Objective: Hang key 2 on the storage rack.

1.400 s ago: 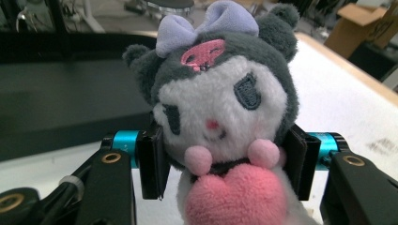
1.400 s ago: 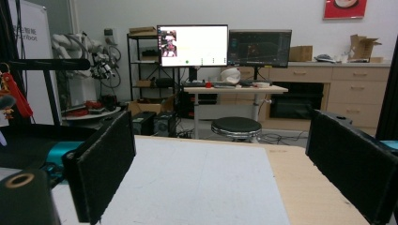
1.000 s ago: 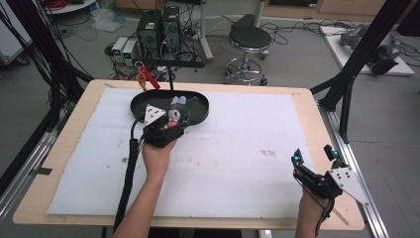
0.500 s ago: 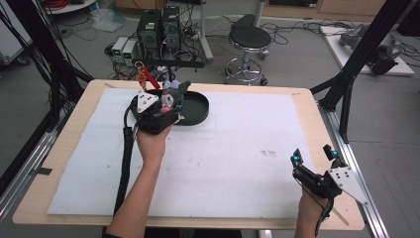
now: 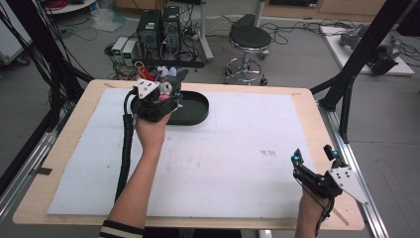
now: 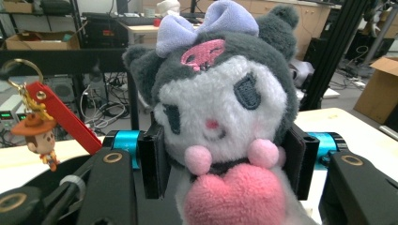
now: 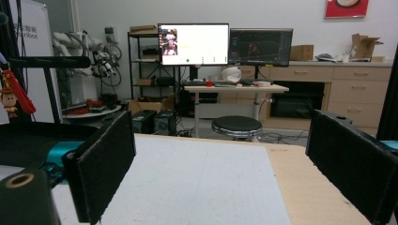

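My left gripper (image 5: 167,88) (image 6: 225,161) is shut on a grey and white plush toy (image 5: 169,82) (image 6: 220,108) with a lilac bow and a pink heart. It holds the toy above the far left rim of a black oval tray (image 5: 193,108). A red strap with a small cowboy figure (image 5: 143,73) (image 6: 56,117) (image 7: 13,96) dangles beside the toy. My right gripper (image 5: 314,154) (image 7: 220,164) is open near the table's front right corner, with nothing between its jaws.
A white mat (image 5: 223,158) covers most of the wooden table (image 5: 317,114). Beyond the far edge are computer boxes (image 5: 158,25) and a round stool (image 5: 252,38). Black frame legs (image 5: 346,94) stand at the right side.
The left gripper has risen out of the tray with the plush toy and moved toward the far left. The right gripper has stayed in place.
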### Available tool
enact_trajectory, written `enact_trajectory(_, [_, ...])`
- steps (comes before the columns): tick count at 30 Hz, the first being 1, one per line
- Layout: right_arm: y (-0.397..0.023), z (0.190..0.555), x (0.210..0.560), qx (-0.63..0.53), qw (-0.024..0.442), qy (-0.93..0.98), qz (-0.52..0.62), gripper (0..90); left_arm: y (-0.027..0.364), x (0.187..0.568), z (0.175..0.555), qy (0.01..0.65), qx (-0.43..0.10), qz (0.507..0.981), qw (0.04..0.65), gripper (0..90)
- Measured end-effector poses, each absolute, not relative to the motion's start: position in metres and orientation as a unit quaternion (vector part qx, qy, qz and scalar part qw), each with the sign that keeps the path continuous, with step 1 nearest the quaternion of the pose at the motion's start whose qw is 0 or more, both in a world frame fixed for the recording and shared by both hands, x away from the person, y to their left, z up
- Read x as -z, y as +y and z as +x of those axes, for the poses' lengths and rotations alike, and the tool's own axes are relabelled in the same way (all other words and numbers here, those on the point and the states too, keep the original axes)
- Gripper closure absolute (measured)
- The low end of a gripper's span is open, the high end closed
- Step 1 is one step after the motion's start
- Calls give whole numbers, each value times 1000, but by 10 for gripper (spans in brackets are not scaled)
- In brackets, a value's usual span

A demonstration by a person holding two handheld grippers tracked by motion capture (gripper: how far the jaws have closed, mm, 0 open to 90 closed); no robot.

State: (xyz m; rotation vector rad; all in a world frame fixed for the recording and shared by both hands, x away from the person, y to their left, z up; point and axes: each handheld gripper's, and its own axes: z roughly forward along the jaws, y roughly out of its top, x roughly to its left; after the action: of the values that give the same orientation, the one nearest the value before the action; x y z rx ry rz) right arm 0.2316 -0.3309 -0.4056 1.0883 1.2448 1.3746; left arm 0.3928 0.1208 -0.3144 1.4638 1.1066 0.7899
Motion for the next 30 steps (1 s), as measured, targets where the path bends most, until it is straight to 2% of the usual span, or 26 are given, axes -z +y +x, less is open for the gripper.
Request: enact_trajectory(30, [-333, 235, 411, -557, 471, 513, 453, 79, 119, 303, 437, 489, -350, 616, 510, 456])
